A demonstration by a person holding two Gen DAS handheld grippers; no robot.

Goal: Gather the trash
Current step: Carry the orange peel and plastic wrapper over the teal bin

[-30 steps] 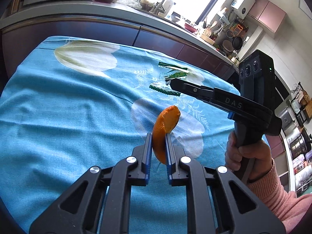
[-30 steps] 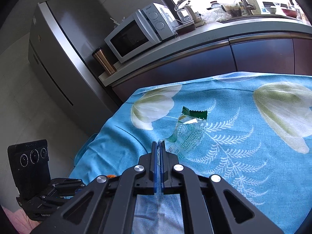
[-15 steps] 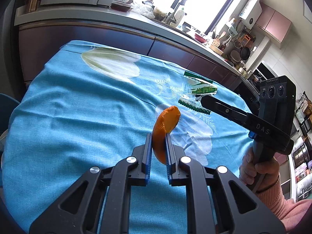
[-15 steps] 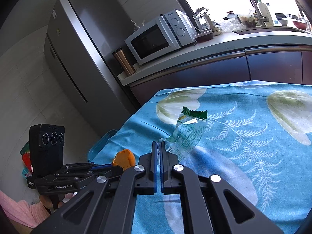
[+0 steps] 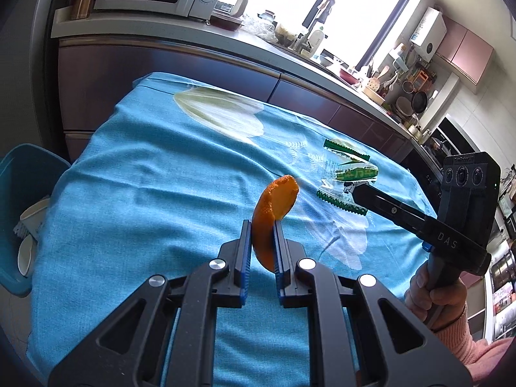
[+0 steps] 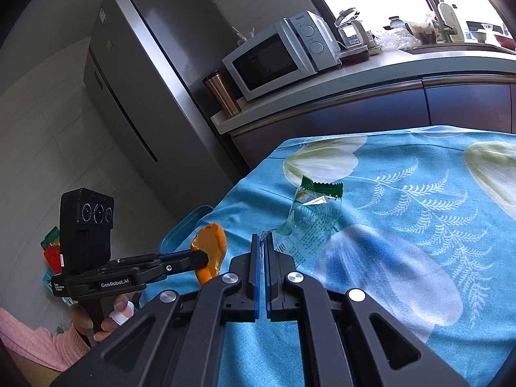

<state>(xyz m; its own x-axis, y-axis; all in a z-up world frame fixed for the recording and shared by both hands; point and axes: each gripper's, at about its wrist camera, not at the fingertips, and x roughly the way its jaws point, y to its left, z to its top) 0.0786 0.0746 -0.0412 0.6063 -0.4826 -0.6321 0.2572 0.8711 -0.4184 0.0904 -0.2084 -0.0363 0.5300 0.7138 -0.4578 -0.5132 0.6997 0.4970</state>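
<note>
A curved piece of orange peel [image 5: 274, 206] stands upright between the blue pads of my left gripper [image 5: 262, 225], which is shut on it above the blue flowered tablecloth [image 5: 145, 200]. My right gripper [image 6: 262, 240] is shut on one corner of a clear plastic wrapper with green crimped ends [image 6: 309, 216], which trails forward from its tips. In the left wrist view the right gripper [image 5: 354, 193] reaches in from the right with the wrapper [image 5: 348, 171] at its tip. The right wrist view has the left gripper [image 6: 200, 258] and the peel [image 6: 211, 245] at lower left, near the table's left edge.
A blue bin [image 5: 22, 180] with white scraps inside stands on the floor by the table's left edge, its rim [image 6: 183, 229] also showing beside the cloth. Beyond the table run a dark counter [image 6: 354, 109] with a microwave [image 6: 277, 58], a copper tumbler [image 6: 222, 93] and a tall fridge [image 6: 135, 80].
Both grippers have moved left across the table toward its edge, each still holding its piece. The blue bin has come into the left wrist view.
</note>
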